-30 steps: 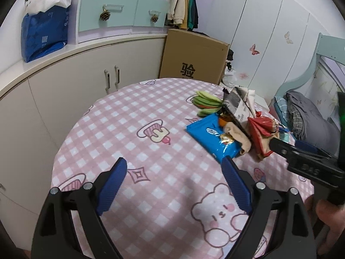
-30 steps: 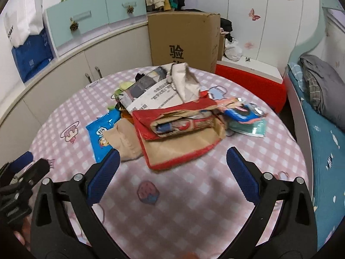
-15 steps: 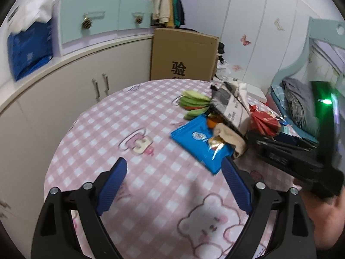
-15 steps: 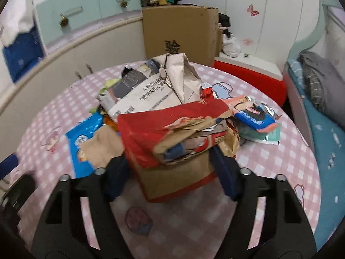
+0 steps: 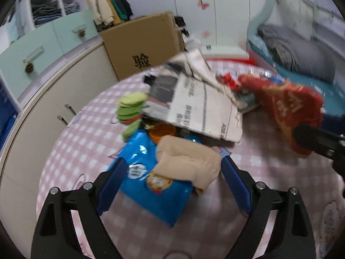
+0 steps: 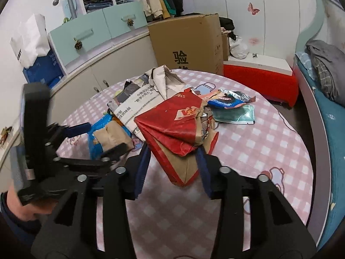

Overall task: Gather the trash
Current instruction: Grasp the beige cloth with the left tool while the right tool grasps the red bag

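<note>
A heap of trash lies on the round pink checked table point(image 6: 248, 151). My right gripper point(image 6: 172, 159) is shut on a crumpled red and brown paper bag point(image 6: 176, 127), which hangs lifted off the table; it also shows in the left wrist view point(image 5: 286, 110). My left gripper point(image 5: 170, 172) is open, its jaws on either side of a tan paper wad point(image 5: 187, 161) lying on a blue snack packet point(image 5: 151, 183). A folded newspaper point(image 5: 194, 105) lies behind them.
Green peel slices point(image 5: 130, 108) lie left of the newspaper. Foil wrappers point(image 6: 230, 101) and a teal sachet point(image 6: 235, 114) lie at the table's far right. A cardboard box point(image 6: 189, 43), cabinets and a red-based bench stand behind; a bed is at the right.
My right gripper closed on the red paper bag and lifted it off the table. My left gripper moved forward and right until its open jaws straddle the tan wad and blue packet.
</note>
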A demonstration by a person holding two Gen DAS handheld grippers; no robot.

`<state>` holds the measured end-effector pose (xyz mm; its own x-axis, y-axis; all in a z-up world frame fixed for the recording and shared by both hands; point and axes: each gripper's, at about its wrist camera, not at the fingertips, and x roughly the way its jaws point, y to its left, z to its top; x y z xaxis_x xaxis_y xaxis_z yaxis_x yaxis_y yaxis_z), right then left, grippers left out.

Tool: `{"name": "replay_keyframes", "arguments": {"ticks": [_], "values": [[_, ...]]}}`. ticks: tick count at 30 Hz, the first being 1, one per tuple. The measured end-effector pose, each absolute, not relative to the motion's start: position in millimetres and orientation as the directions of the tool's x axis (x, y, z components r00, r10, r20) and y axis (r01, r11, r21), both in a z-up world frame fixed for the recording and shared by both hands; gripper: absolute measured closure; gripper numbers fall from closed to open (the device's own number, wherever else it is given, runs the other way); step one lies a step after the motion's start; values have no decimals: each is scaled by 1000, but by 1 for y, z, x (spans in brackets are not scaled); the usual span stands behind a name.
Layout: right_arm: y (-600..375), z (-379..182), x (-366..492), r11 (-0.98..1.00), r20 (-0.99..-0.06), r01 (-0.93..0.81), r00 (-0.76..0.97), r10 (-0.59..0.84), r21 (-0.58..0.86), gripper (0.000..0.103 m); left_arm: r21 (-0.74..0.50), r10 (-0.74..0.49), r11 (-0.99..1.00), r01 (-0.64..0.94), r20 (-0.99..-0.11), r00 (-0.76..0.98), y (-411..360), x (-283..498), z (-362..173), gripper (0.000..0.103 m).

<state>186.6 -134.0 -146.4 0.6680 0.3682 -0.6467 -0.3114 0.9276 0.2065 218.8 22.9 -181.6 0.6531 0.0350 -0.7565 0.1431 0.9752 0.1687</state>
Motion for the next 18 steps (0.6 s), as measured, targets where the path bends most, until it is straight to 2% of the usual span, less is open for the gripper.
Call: {"name": "replay_keyframes", "arguments": {"ticks": [1, 2, 6, 7, 13, 18], "values": [[-134, -147, 187, 930, -645, -308, 673, 361, 199, 50, 142, 0, 976, 165, -758, 652, 22, 220, -181, 31], [-133, -148, 189, 931, -642, -308, 678, 360, 196, 49, 122, -24, 977, 176, -756, 654, 22, 220, -179, 43], [-122, -151, 197, 930, -648, -327, 674, 354, 169, 49, 98, -59, 974, 205, -762, 645, 18, 217, -181, 51], [-121, -152, 199, 928, -648, -332, 672, 359, 170, 61, 79, -72, 977, 200, -758, 649, 20, 215, -179, 52], [-141, -143, 185, 918, -611, -321, 686, 394, 232, 69, -30, -159, 980, 194, -705, 691, 33, 196, -161, 55], [-177, -143, 168, 896, -577, -290, 688, 439, 336, 70, -72, -191, 978, 194, -671, 716, 35, 175, -151, 55]]}}
